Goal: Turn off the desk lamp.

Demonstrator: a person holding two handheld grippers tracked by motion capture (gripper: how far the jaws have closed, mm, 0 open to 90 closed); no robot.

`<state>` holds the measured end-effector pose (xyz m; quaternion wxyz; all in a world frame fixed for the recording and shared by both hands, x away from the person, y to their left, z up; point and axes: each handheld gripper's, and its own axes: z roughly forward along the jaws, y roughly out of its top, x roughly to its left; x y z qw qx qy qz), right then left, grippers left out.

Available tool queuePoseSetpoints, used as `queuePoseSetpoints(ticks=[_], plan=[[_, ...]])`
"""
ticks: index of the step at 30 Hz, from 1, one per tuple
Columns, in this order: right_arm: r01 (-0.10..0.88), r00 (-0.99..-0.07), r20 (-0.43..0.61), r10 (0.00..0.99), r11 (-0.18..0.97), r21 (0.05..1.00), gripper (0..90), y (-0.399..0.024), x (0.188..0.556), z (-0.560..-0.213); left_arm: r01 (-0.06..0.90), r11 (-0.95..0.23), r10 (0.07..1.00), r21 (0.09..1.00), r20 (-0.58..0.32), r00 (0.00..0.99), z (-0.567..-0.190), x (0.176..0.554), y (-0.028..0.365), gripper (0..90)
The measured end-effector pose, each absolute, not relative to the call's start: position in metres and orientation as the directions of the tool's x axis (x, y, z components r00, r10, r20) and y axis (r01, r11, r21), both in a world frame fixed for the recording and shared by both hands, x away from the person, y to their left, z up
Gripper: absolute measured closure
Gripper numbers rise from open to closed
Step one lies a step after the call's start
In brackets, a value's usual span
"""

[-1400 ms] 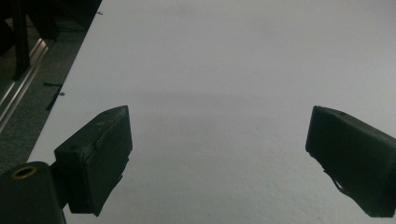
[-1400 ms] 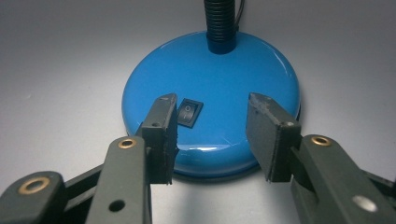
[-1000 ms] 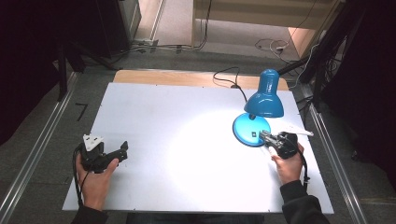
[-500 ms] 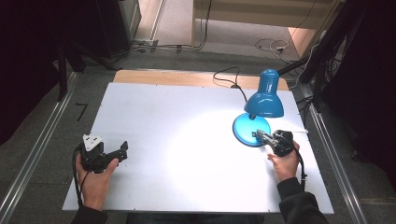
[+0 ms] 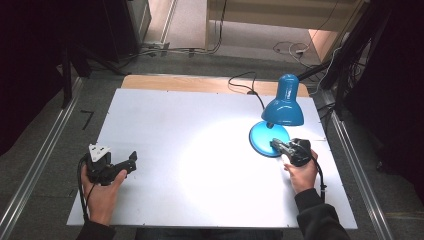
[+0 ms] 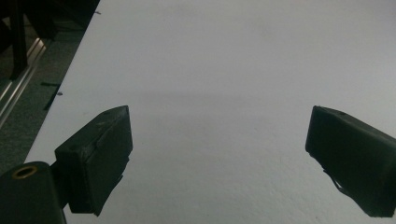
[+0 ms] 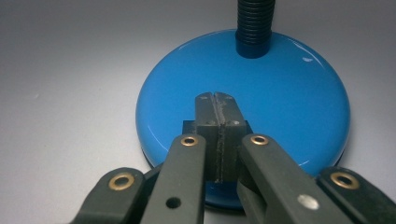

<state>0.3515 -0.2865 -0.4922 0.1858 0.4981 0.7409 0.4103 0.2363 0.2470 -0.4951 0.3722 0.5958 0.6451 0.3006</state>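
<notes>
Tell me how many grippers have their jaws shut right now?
1. The right gripper is shut, its jaws pressed together over the blue lamp base. The left gripper is open, its jaws wide apart above the white table.

blue lamp (image 5: 281,111), white table (image 5: 190,130), black hand-held grippers, perhaps dark grey floor (image 5: 45,150).

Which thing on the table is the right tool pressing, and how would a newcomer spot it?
Start at the white table and go to its far right side. There stands a blue desk lamp, lit. The right tool, shut, sits over its round glossy base, the table's one blue disc.
</notes>
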Motion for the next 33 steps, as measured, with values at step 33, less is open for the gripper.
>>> queuePoseSetpoints(ticks=[33], plan=[[0.592, -0.434, 0.139, 0.89, 0.165, 0.789, 88.1, -0.2854, 0.3599, -0.4953, 0.547, 0.114, 0.991, 0.829, -0.134, -0.004, -0.4956, 0.2377, 0.2459, 8.2]])
